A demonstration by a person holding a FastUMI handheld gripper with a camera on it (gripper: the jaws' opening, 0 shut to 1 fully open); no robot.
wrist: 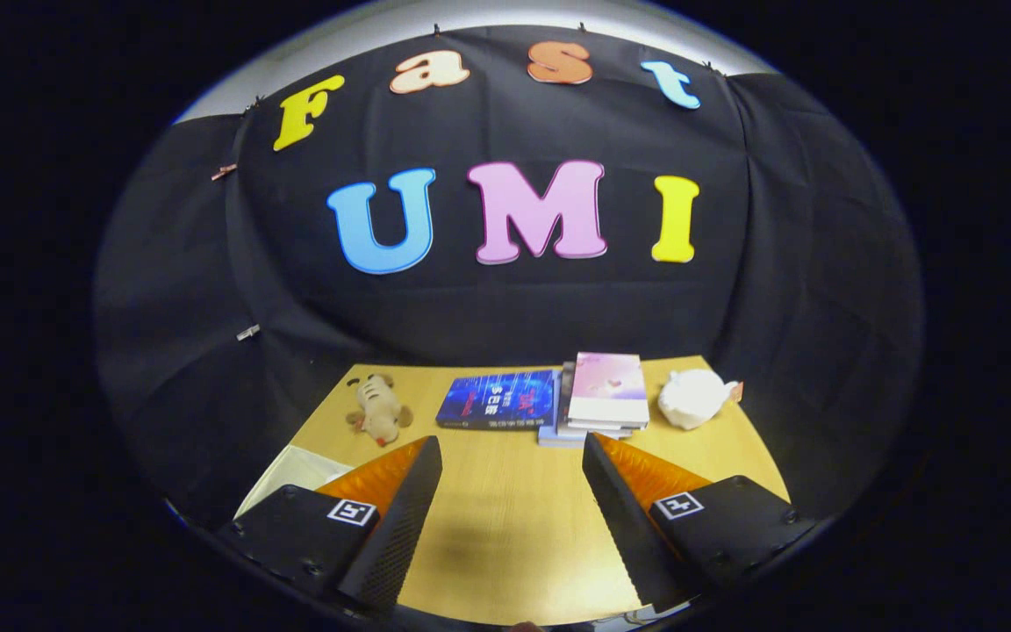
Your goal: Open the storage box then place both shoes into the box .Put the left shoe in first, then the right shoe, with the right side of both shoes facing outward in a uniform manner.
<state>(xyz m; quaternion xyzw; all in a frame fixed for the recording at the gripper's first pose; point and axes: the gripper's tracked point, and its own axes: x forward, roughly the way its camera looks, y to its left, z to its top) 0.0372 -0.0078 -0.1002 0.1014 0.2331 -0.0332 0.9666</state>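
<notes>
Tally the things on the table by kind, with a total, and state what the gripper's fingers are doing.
Plush toys: 1, the plush dog
Books: 3, the blue book plus a stack that looks like two
White piggy bank: 1
White sheet: 1
Total: 6
The gripper is open over the bare wooden table.

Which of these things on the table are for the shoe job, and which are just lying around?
For the job: gripper, fingers open over bare table.
Lying about: plush toy, blue book, book stack, white figurine.
</notes>
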